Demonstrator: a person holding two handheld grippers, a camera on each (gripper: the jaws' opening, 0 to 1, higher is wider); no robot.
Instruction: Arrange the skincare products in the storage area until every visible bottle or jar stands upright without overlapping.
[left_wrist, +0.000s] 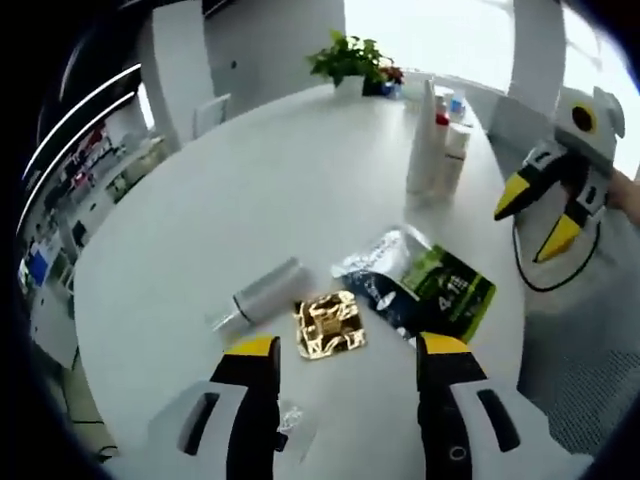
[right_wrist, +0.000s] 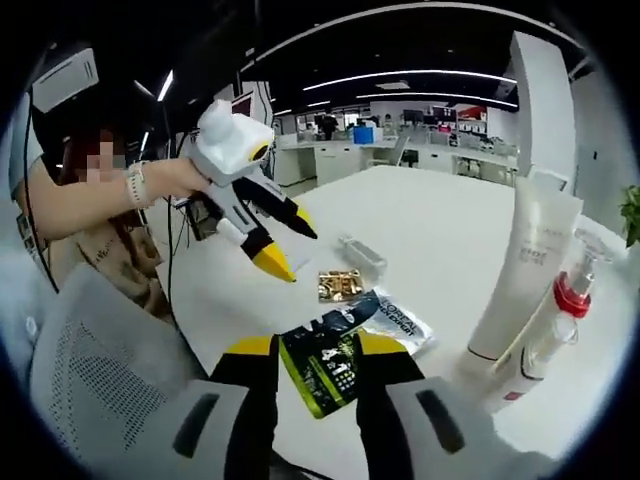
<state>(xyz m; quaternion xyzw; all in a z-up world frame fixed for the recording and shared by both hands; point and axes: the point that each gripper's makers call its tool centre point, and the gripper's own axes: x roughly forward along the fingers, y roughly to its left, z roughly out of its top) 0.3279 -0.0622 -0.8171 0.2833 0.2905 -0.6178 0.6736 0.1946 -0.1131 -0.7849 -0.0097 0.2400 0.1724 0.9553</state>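
A silvery clear bottle (left_wrist: 265, 290) (right_wrist: 362, 255) lies on its side on the white round table (left_wrist: 260, 180). Beside it lie a gold packet (left_wrist: 328, 323) (right_wrist: 340, 285), a silver sachet (left_wrist: 385, 270) (right_wrist: 395, 320) and a green-black sachet (left_wrist: 448, 290) (right_wrist: 325, 365), the two sachets overlapping. A tall white tube (left_wrist: 425, 145) (right_wrist: 525, 270) and a red-collared spray bottle (right_wrist: 560, 320) stand upright together. My left gripper (left_wrist: 347, 346) (right_wrist: 290, 247) hovers open over the gold packet. My right gripper (right_wrist: 318, 347) (left_wrist: 537, 217) is open above the green sachet, holding nothing.
A potted plant (left_wrist: 350, 60) and small bottles (left_wrist: 455, 105) stand at the table's far edge. A mesh chair back (right_wrist: 90, 370) is at the near edge, beside a person (right_wrist: 70, 210). Bare tabletop stretches left of the lying bottle.
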